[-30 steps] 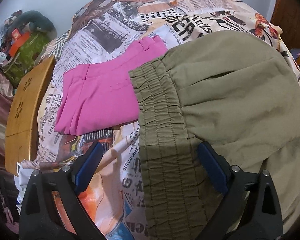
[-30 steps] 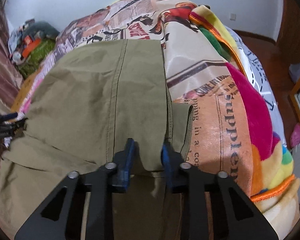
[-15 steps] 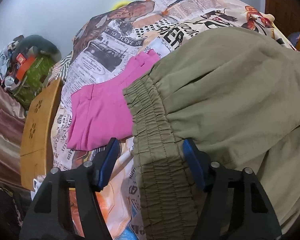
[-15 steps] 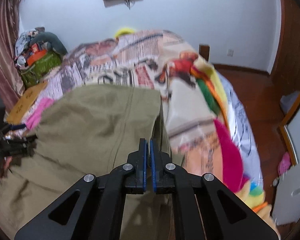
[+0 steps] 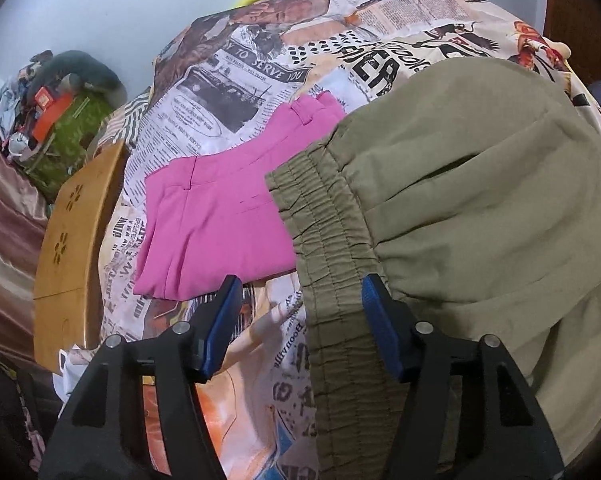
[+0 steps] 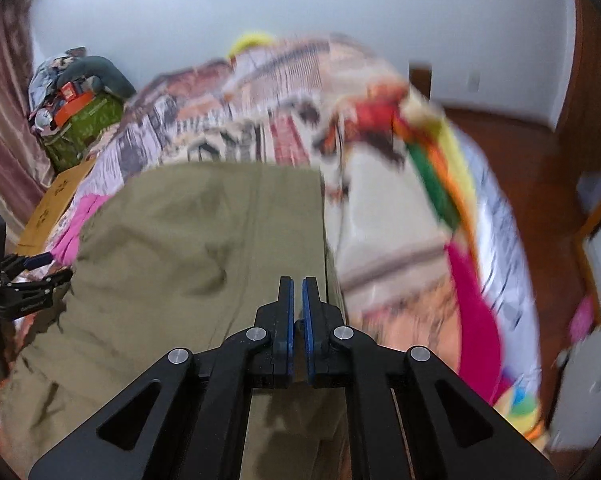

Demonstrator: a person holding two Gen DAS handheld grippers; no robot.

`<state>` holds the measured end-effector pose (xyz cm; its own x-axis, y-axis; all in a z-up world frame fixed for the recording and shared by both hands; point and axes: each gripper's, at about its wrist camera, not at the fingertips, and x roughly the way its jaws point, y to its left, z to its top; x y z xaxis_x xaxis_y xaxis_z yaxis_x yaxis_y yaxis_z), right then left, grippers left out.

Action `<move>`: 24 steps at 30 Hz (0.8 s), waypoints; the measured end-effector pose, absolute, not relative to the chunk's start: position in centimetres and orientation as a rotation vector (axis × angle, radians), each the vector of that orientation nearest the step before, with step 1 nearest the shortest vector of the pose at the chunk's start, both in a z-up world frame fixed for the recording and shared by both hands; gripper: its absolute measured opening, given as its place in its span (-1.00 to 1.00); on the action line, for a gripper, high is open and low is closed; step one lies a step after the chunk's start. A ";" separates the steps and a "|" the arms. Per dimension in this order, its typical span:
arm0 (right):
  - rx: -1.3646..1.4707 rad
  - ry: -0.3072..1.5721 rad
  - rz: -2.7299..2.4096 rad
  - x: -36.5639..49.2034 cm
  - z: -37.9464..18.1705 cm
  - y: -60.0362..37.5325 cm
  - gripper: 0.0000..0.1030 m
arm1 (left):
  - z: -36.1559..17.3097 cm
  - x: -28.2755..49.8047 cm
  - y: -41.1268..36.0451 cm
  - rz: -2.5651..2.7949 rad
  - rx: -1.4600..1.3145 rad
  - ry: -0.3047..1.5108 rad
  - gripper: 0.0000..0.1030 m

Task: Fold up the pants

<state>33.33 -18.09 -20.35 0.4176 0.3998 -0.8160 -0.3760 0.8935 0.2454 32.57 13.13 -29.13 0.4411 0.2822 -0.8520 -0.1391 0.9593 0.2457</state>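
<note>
Olive pants [image 5: 480, 200] lie spread on the newspaper-print bedsheet [image 5: 260, 60]. Their elastic waistband [image 5: 332, 248] runs between the jaws of my left gripper [image 5: 300, 292]. The right pad touches the band's inner edge, while the left pad hangs over bare sheet, so the gripper is open. In the blurred right wrist view, my right gripper [image 6: 297, 284] is shut at the right edge of the olive pants [image 6: 200, 260], pinching that thin edge and raised a little off the bed. The left gripper [image 6: 40, 276] shows at the pants' far left.
Folded pink pants [image 5: 220, 232] lie on the sheet just left of the waistband. A wooden board [image 5: 72, 248] and a pile of bags [image 5: 60, 112] stand beyond the bed's left side. A multicoloured blanket [image 6: 472, 280] covers the bed's right side, with wooden floor [image 6: 540, 160] beyond.
The left jaws have narrowed around the waistband and stay there. The right jaws closed on the pants' edge and rose with it; that view is now blurred.
</note>
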 end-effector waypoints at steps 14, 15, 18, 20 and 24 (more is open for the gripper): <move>0.053 1.098 0.523 30.1 -23.0 -18.7 -0.19 | -27.8 31.4 12.4 0.240 0.120 1.082 0.53; 0.034 1.092 0.511 30.1 -23.1 -18.3 -0.28 | -27.8 31.5 12.4 0.234 0.112 1.083 0.54; -0.035 1.081 0.481 30.0 -23.4 -17.3 -0.70 | -28.0 32.1 12.9 0.219 0.063 1.099 0.56; -0.105 1.040 0.474 29.6 -23.0 -16.5 -0.81 | -28.2 32.5 13.2 0.207 0.034 1.112 0.56; -0.232 0.926 0.458 29.1 -21.6 -15.4 -0.86 | -28.8 33.0 13.0 0.204 0.051 1.122 0.56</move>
<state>29.07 -15.38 -21.61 0.5149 0.2791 -0.8106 -0.4748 0.8801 0.0014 33.05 12.99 -28.77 0.4178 0.1881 -0.8889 -0.1370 0.9802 0.1431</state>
